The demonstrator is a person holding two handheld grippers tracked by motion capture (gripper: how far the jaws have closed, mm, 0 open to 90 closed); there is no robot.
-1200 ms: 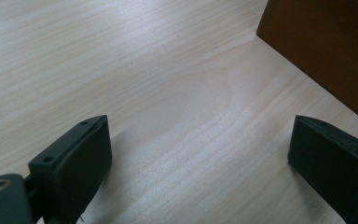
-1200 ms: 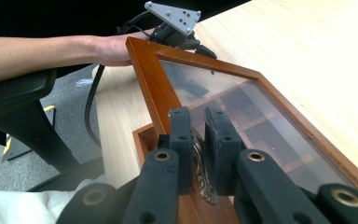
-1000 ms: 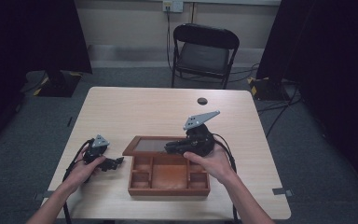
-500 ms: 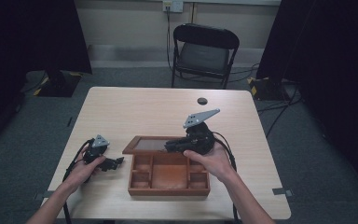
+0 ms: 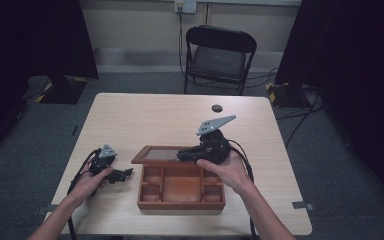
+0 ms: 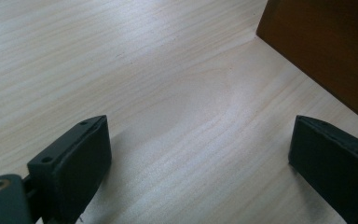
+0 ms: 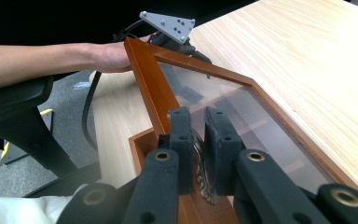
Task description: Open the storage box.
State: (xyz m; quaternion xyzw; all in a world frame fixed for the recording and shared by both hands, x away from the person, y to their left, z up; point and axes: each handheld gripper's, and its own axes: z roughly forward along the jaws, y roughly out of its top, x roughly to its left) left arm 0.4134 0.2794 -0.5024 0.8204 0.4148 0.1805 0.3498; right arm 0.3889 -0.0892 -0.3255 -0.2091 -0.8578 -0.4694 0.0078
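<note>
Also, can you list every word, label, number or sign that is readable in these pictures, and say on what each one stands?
None: no readable text on the wooden box, its glass lid, the table, the grippers or the chair.
Wall socket: too small to tell any marking.

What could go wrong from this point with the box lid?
The right gripper pinches only the small ornate metal clasp of the glass-paned wooden lid; it might slip, dropping the lid. The left gripper rests open beside the compartmented brown wooden box, not bracing it, so the box may slide.
</note>
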